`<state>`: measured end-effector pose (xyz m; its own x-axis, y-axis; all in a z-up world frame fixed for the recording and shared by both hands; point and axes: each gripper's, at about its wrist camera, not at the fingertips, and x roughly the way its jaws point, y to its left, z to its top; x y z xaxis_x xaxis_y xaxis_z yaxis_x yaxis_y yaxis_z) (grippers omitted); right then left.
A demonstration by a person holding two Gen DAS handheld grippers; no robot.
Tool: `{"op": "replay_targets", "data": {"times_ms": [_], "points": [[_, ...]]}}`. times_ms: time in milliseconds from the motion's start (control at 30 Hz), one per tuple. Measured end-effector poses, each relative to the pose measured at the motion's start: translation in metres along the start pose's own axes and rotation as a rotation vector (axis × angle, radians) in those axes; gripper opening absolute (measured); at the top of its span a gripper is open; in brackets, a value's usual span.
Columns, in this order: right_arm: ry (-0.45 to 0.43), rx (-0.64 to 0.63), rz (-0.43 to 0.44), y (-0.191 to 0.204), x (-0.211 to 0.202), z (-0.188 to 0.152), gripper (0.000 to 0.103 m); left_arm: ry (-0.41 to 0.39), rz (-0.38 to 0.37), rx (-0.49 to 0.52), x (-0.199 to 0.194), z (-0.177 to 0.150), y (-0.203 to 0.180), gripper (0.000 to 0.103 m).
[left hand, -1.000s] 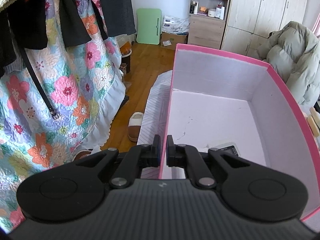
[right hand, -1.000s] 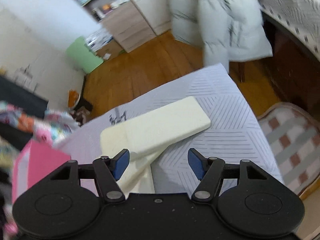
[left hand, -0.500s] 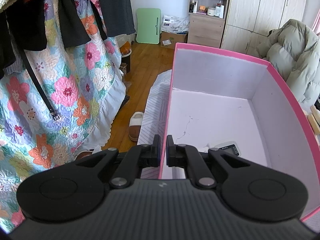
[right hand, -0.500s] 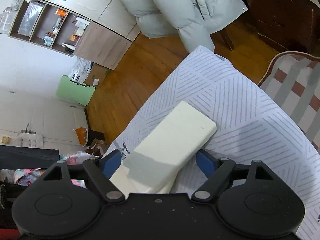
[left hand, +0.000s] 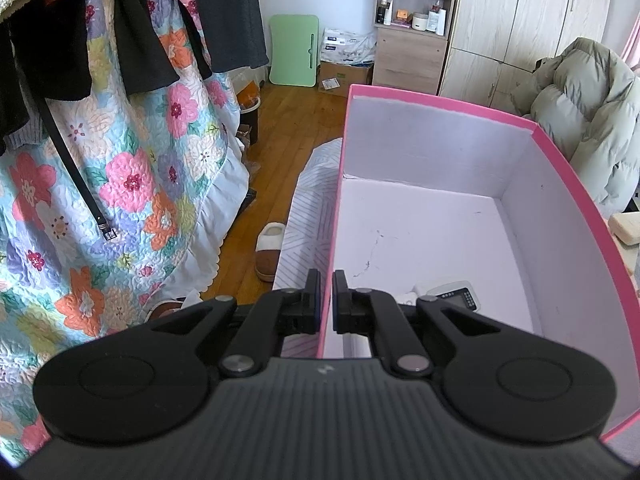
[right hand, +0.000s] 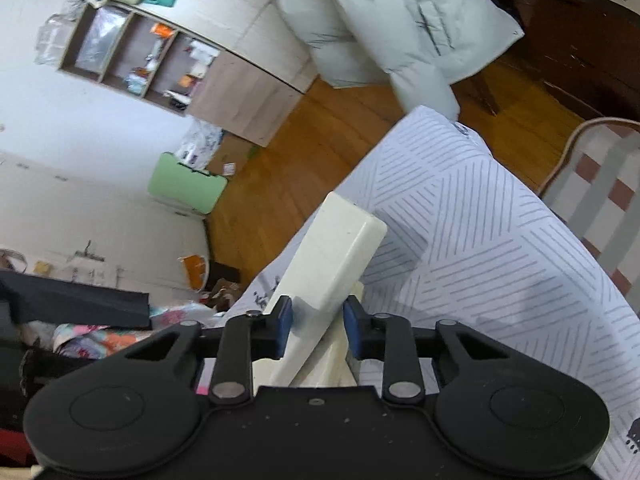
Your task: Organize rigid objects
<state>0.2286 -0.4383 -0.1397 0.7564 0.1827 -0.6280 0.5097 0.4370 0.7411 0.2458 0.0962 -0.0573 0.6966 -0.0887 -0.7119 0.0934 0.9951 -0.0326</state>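
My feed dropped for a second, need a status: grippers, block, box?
Left gripper shut on pink box wall. Right gripper has just been closing, now shut on cream block, tilted up off striped cloth. Small device in box; nothing blocking.

Support surface: worktop covered by a white cloth (right hand: 500,248) printed with grey diagonal-stripe blocks. It reads as raised above the wooden floor (left hand: 296,128), which shows beyond its far edge in both views.

Directly on the cloth:
- pink box (left hand: 440,102), open-topped, pale inside, with the cloth showing beside its left wall.
- cream block (right hand: 320,364), lying flat low in the right wrist view, mostly hidden.

In the left wrist view another cream piece (left hand: 628,228) shows just past the box's right wall; what it rests on cannot be made out.

On the floor: one brown slipper (left hand: 270,252) beside the cloth's left edge.
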Motion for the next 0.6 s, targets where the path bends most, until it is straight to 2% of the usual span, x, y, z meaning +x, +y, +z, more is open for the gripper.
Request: {"op": "replay_targets", "data": {"times_ms": [167,333,467,600], "points": [[0.041,-0.042,0.073,0.0,-0.011,-0.01,0.026,0.001,-0.002,-0.002,0.0,0.0,0.0,0.005],[0.153,-0.059,0.145,-0.001,-0.019,-0.03,0.021,0.002,-0.005,-0.004,0.0,0.0,0.0,0.005],[0.212,-0.101,0.157,0.001,-0.023,-0.044,0.021,0.003,-0.009,-0.006,0.0,0.0,-0.001,0.005],[0.238,-0.179,0.128,0.009,-0.021,-0.052,0.021,0.002,-0.011,-0.008,0.001,0.0,-0.001,0.005]]}}
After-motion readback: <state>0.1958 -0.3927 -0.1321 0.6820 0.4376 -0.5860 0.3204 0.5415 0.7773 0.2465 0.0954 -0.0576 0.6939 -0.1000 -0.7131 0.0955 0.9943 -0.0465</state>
